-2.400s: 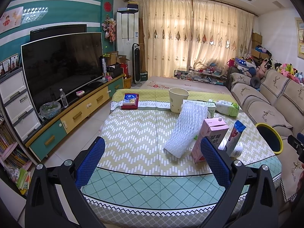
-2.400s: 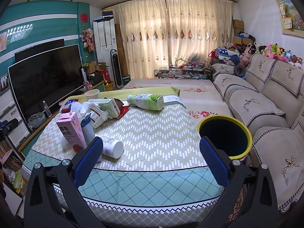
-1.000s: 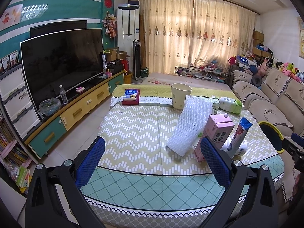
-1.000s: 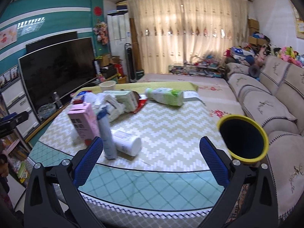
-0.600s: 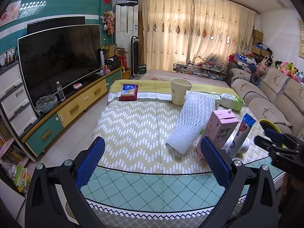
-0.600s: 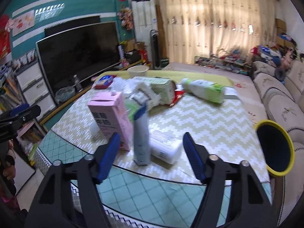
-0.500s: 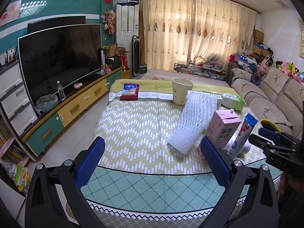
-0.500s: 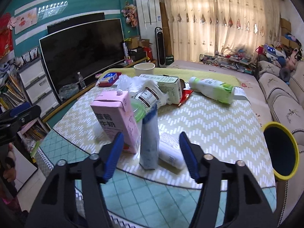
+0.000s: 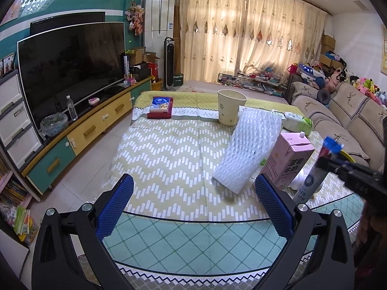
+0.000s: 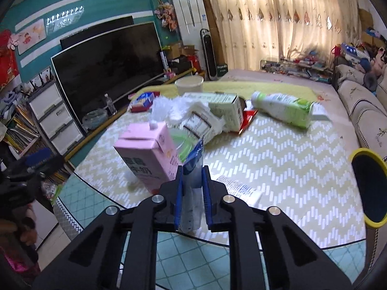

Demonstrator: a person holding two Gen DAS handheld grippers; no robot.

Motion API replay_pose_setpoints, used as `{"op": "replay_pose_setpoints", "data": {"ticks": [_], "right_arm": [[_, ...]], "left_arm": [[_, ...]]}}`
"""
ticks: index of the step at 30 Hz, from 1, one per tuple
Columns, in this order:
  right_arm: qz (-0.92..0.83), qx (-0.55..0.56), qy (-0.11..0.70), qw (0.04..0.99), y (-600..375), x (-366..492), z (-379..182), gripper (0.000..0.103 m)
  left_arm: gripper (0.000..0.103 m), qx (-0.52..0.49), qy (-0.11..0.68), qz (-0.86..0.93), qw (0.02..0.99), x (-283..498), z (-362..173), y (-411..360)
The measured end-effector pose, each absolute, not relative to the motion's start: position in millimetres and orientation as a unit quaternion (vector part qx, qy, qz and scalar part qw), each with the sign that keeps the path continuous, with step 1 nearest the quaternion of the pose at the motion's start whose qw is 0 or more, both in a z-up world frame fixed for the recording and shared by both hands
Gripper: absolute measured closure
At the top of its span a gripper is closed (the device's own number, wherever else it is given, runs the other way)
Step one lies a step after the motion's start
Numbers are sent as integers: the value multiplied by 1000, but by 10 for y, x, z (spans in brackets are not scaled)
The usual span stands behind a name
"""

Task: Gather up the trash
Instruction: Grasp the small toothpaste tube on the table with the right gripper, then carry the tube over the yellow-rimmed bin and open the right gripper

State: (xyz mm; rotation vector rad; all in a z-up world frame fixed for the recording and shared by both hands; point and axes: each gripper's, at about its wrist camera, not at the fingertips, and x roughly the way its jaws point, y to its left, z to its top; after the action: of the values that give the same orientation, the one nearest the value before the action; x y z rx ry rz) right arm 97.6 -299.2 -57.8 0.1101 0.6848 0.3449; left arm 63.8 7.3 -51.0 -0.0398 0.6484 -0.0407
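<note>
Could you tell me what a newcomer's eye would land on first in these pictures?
Probably the right gripper, its jaws just closed on a standing blue-capped tube at the table's near edge, beside the pink milk carton. Next, the bubble wrap leaning mid-table, and the yellow-rimmed bin by the sofa.

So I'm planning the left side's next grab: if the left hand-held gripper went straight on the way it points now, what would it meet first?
Probably only the bare zigzag tablecloth. The left hand-held gripper is open and aims at the empty middle; the bubble wrap and the pink milk carton sit right of that line, though depth is hard to judge.
</note>
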Motion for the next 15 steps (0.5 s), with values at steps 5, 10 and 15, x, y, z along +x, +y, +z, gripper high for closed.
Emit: {"op": "replay_pose_setpoints", "data": {"ticks": [5, 10, 15], "right_arm": [[142, 64, 300, 941, -3267, 867, -339, 89], [57, 74, 263, 960, -3881, 845, -131, 88], [-41, 83, 250, 964, -4592, 967, -115, 88]], "left_arm": [[4, -15, 318, -37, 947, 663, -541, -26], [4, -7, 304, -59, 951, 640, -502, -143], [4, 2, 294, -78, 953, 633, -462, -282]]}}
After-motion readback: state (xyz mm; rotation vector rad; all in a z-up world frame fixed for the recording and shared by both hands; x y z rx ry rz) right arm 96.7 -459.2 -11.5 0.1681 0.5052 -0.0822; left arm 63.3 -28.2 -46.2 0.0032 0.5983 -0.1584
